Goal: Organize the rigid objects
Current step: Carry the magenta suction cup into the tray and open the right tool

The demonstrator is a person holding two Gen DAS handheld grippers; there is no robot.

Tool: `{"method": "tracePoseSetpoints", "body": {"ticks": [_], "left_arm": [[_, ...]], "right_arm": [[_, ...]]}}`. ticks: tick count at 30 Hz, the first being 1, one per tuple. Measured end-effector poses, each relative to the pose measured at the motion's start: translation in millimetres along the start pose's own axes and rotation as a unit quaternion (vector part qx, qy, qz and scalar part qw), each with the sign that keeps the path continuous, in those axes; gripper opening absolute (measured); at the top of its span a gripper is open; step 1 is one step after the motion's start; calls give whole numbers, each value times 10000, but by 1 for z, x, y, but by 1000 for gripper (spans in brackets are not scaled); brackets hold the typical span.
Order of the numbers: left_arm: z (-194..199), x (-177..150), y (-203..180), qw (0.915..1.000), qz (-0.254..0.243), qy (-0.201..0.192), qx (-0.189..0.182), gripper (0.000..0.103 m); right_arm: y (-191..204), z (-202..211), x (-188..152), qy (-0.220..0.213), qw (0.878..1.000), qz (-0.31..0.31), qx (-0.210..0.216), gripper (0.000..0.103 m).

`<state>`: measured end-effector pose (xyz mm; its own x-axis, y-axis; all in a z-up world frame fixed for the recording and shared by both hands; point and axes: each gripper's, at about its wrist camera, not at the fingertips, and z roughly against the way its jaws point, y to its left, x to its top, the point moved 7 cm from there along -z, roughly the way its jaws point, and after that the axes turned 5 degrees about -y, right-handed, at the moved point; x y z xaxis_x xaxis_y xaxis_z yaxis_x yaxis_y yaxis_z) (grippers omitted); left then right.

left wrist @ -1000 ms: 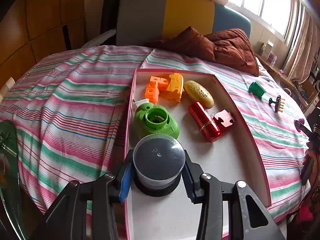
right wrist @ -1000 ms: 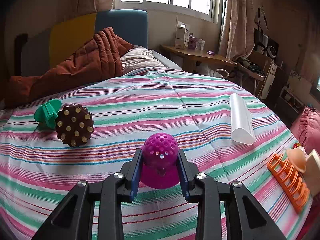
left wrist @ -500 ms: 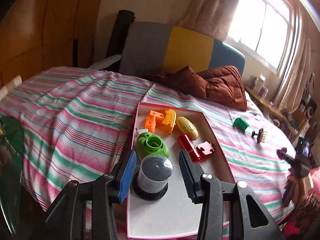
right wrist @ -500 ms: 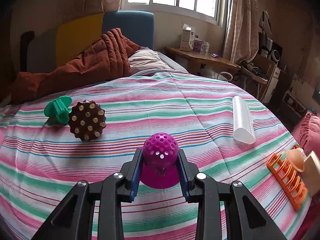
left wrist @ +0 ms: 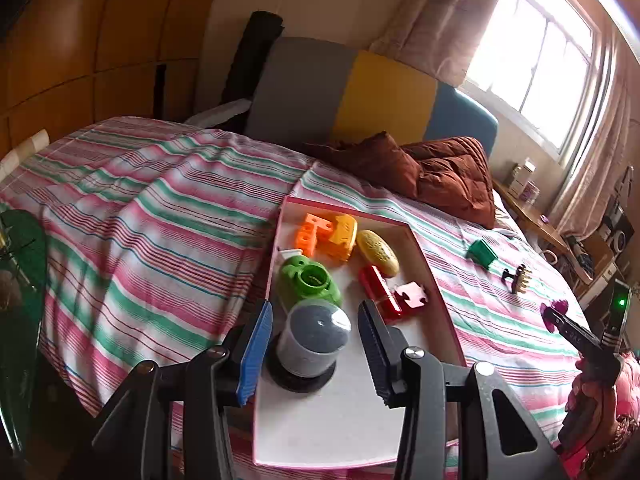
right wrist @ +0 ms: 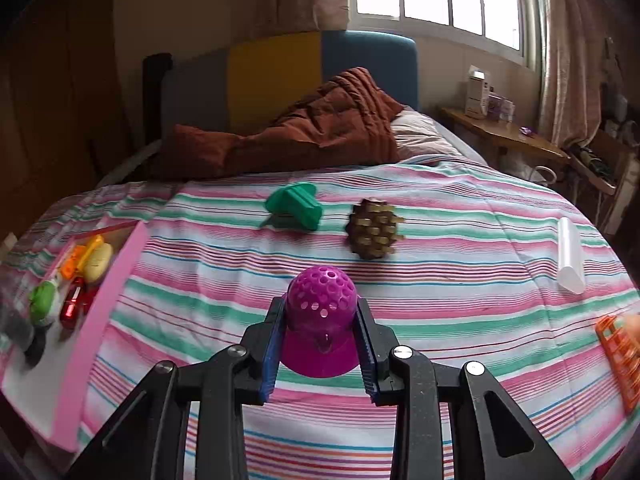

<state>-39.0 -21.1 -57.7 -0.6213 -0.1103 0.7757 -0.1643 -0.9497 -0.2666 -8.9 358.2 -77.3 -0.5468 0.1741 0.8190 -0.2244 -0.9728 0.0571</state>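
While right gripper [right wrist: 319, 344] clamps purple ball [right wrist: 321, 300] above bed [right wrist: 440, 280], left gripper [left wrist: 316, 354] gapes around jar [left wrist: 312, 338] in tray [left wrist: 436, 292]; best lower ball into bare tray corner.

Pink, green and white striped bedsheet [right wrist: 440, 208]; pink-rimmed white tray [left wrist: 348, 412]; magenta perforated ball toy [right wrist: 322, 300]; rust-brown quilt [right wrist: 320, 128]; green block [right wrist: 298, 204]; grey, yellow, blue headboard [left wrist: 360, 96] at upper centre.
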Motion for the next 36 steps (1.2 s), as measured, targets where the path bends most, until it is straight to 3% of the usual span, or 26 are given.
{"method": "tracePoseSetpoints", "body": {"ticks": [7, 11, 16, 25, 36], "left_arm": [[6, 0, -7, 9999, -35, -91, -113, 45], [8, 4, -2, 9998, 95, -136, -52, 45], [7, 3, 4, 9997, 258, -28, -37, 45], [11, 5, 4, 9996, 263, -72, 1, 45], [11, 7, 14, 9989, 461, -27, 48, 45]], "right_arm": [[86, 19, -3, 185, 9944, 219, 1014, 34], [143, 27, -11, 378, 9855, 397, 1608, 34], [200, 25, -24, 654, 9744, 621, 2060, 34], [270, 14, -44, 1015, 9580, 1230, 2382, 34], [301, -23, -49, 1374, 9506, 1516, 2334, 34]]}}
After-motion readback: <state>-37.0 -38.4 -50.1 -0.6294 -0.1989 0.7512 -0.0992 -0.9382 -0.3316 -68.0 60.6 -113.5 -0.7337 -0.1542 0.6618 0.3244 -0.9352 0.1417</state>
